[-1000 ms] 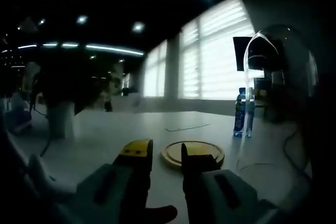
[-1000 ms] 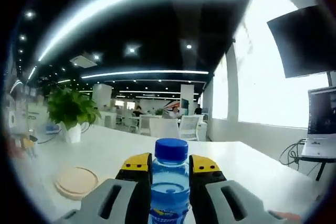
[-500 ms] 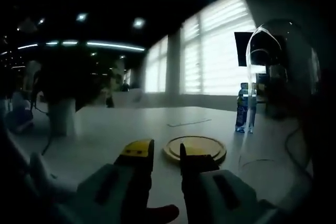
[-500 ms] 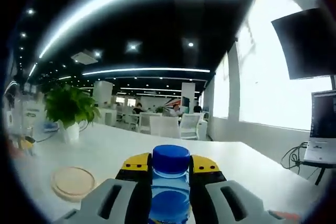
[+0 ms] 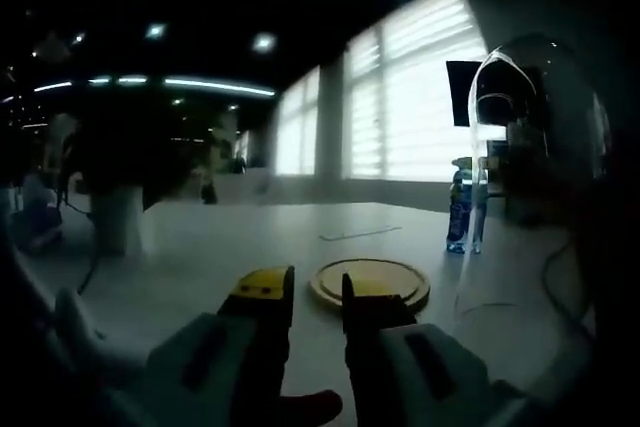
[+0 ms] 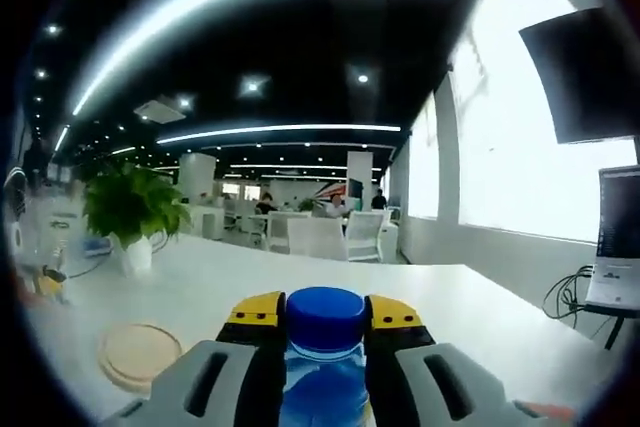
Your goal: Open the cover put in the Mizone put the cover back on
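Right gripper (image 6: pixel 322 322): jaws closed against the Mizone bottle (image 6: pixel 322 382), just below its blue cap (image 6: pixel 324 309).
Left gripper (image 5: pixel 316 297): narrow gap, nothing held.
Wooden disc (image 5: pixel 370 283): flat on the white table (image 5: pixel 200 257), just beyond the left jaws.
Glass cover (image 5: pixel 535 177): apparently a clear dome at right; dim view.

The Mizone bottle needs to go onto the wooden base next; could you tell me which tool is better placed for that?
The right tool: its jaws are closed on the Mizone bottle. The left tool holds nothing, near the wooden base.
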Motion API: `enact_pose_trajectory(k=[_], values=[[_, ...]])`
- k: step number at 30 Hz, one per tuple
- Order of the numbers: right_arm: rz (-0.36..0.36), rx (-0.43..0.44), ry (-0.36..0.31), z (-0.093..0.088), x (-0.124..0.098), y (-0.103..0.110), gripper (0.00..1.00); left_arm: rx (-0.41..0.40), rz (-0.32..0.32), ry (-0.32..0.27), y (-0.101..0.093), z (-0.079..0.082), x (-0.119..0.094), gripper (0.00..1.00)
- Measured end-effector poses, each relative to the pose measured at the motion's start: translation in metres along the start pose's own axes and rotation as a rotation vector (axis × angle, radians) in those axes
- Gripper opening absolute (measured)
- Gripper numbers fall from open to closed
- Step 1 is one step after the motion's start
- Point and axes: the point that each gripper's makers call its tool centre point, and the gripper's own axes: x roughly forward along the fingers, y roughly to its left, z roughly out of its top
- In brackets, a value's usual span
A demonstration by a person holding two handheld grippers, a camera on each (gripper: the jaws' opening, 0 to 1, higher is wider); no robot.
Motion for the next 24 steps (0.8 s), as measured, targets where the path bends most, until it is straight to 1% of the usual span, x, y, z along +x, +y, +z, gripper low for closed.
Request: enact_pose_trajectory(k=[8, 20, 24], values=[[0.004, 0.021, -0.008, -0.0004, -0.0003, 0.0002, 0.25, 0.000, 0.009, 0.018, 0.0023, -0.0041, 0.0001, 0.16], [0.002, 0.021, -0.024, 0.0001, -0.0002, -0.0009, 0.24, 0.009, 0.012, 0.028, 0.0030, -0.0062, 0.0005, 0.16], [0.001, 0.015, -0.028, 0.0011, -0.0006, 0.0016, 0.24, 0.016, 0.011, 0.034, 0.0025, -0.0074, 0.0008, 0.16]])
